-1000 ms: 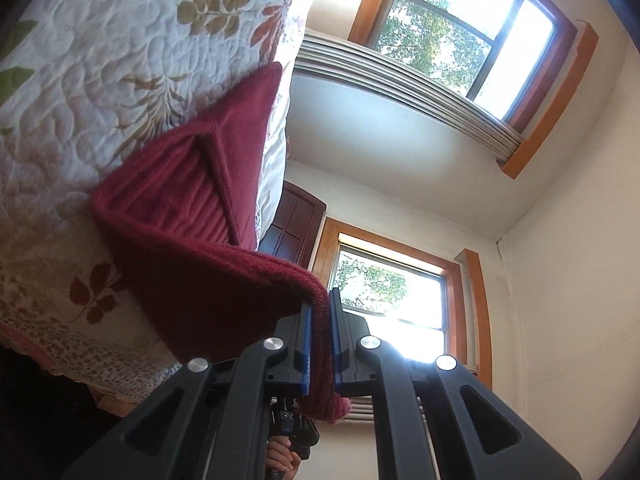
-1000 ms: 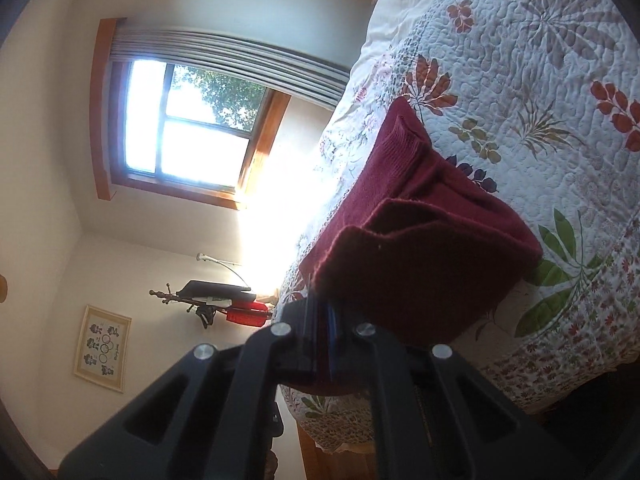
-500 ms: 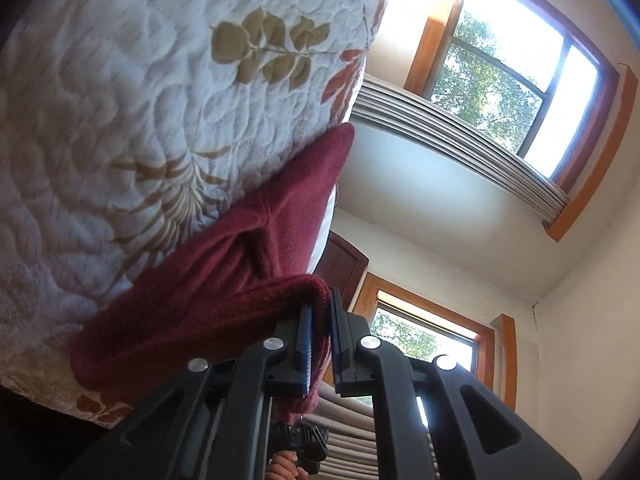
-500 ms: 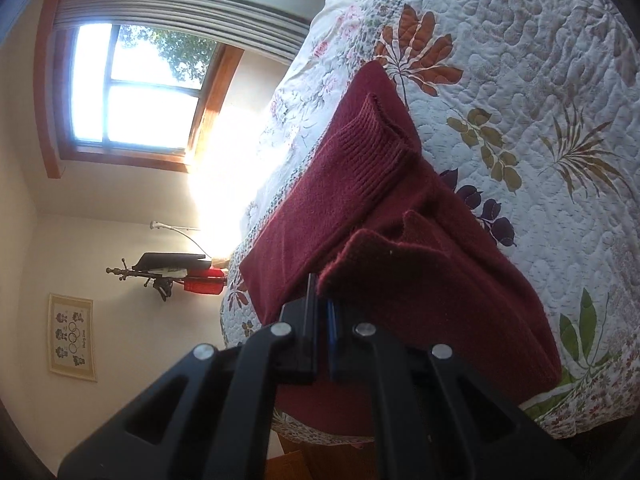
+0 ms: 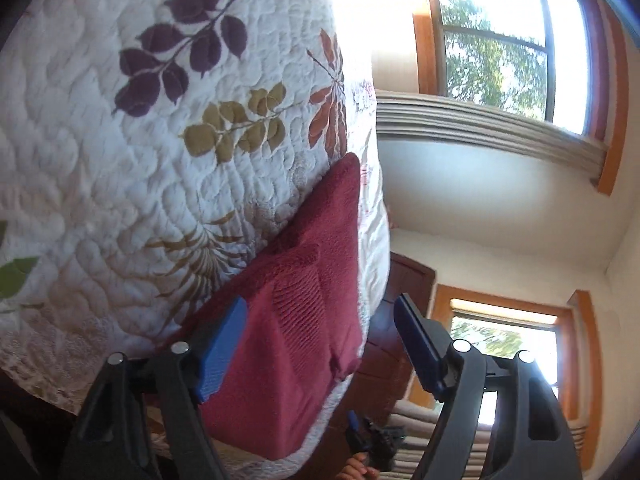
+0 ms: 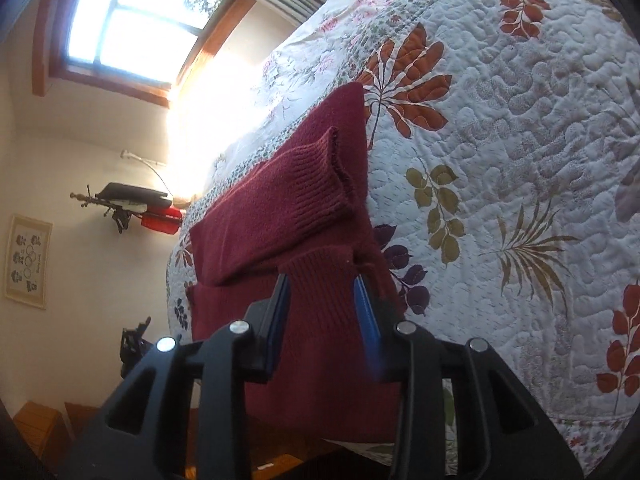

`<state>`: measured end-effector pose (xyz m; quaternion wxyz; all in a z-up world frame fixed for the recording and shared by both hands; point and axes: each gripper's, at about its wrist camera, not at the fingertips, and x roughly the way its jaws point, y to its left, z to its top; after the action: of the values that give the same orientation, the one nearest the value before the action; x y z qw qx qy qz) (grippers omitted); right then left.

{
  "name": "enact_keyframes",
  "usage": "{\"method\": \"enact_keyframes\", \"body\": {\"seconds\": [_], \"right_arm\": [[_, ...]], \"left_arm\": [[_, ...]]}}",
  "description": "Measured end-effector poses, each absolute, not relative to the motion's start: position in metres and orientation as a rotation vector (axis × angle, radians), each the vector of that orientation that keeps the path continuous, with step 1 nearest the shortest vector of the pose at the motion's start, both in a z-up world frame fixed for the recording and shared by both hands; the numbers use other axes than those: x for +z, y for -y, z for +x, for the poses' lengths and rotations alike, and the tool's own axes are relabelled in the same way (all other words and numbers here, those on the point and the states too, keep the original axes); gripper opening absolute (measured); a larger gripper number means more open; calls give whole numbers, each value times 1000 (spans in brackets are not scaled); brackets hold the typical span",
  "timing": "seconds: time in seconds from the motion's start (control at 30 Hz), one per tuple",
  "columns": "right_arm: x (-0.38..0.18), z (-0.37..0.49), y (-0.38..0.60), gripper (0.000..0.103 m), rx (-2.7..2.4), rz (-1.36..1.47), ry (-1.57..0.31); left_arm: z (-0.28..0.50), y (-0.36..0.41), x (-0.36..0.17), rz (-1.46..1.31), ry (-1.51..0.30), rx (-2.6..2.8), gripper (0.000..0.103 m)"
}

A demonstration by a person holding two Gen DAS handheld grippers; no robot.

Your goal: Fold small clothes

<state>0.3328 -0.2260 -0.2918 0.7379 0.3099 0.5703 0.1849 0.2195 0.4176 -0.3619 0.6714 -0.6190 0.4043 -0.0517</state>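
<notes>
A dark red knitted sweater (image 5: pixel 296 320) lies folded on the white leaf-patterned quilt (image 5: pixel 160 160). In the right wrist view the sweater (image 6: pixel 288 208) shows a ribbed cuff folded across its top, on the quilt (image 6: pixel 500 140). My left gripper (image 5: pixel 320 344) is open wide just above the sweater's near part, with its blue pads apart and nothing between them. My right gripper (image 6: pixel 322 312) is open too, its blue pads standing either side of a ribbed edge of the sweater without pinching it.
The quilted bed ends close to both grippers. Beyond it are wooden-framed windows (image 5: pixel 496 44), grey curtains (image 5: pixel 480 128), a dark door (image 5: pixel 404 292) and white walls. A coat stand with dark and red things (image 6: pixel 128 204) and a framed picture (image 6: pixel 28 260) are at the wall.
Both grippers were shut on the sweater's edge and carried it forward over the rest of the garment. Now both have opened and the folded sweater lies flat on the quilt.
</notes>
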Motion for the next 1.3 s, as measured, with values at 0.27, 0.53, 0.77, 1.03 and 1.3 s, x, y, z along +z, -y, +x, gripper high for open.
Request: {"method": "enact_keyframes", "body": {"seconds": [0.27,0.53,0.77,1.03,1.3], "right_arm": [[-330,320,203,44,505,576,-1357],[-338,317,192,55,433,584,-1366],[-339,321,173,58,383,503,-1382],[-331,323,154,35,423,390,-1365],[-341,334,162,35,385,378,-1382]], "left_arm": [[239,-380,-348,-930,-1193,-57,84],[284,-367,-364,-679,-1341,-163,85],[289,-356,-354,-573,-1351,-271,51],[290,-341,-342,-503,-1332,-320,17],[303,-325,-352,-526,-1329,-307,51]]}}
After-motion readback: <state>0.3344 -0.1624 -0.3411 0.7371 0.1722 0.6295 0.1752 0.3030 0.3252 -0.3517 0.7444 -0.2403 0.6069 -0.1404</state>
